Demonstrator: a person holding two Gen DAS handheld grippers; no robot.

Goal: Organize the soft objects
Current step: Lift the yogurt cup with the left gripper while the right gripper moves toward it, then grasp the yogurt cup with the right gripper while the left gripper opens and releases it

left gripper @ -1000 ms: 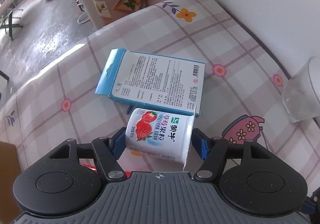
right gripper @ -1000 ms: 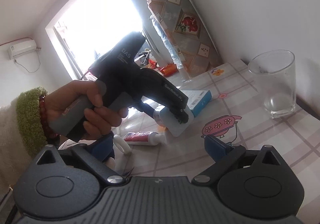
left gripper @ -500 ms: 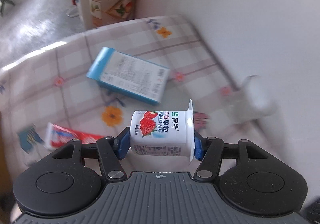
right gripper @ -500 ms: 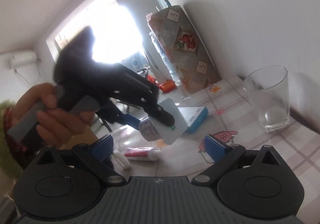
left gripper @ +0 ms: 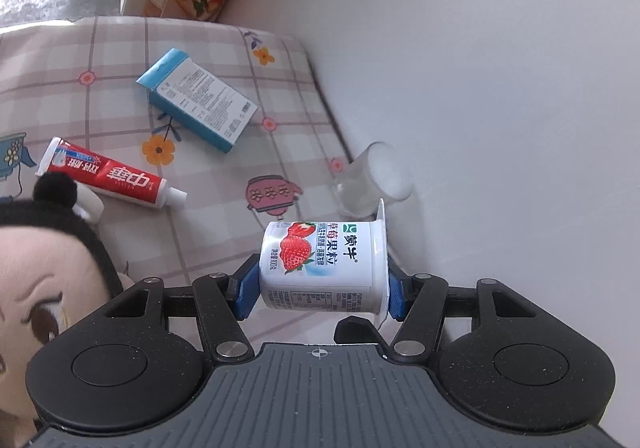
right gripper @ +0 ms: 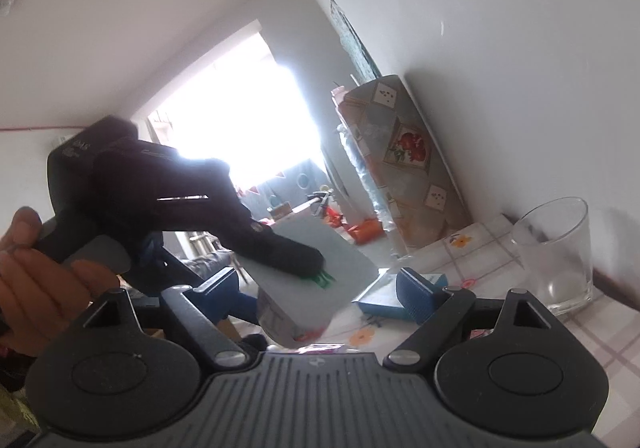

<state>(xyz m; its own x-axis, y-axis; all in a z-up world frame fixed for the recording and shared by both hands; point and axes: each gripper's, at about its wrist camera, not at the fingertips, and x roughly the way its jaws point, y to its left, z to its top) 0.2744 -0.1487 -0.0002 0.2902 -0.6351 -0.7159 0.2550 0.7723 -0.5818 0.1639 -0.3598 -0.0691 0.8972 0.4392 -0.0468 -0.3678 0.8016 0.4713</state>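
Observation:
My left gripper is shut on a white strawberry yogurt cup, held on its side above the checked tablecloth. In the right wrist view the same cup shows foil lid first, held by the left gripper's black body in a hand. My right gripper is open and empty, with the cup seen between its fingers. A plush doll's head is at the lower left. A red toothpaste tube lies next to it.
A blue and white carton lies flat further out, also in the right wrist view. An empty glass stands by the white wall, also at right in the right wrist view. A patterned panel stands beyond the table.
My left gripper lifted the yogurt cup off the table and carried it up and toward the right gripper. The doll's head has come into the left wrist view.

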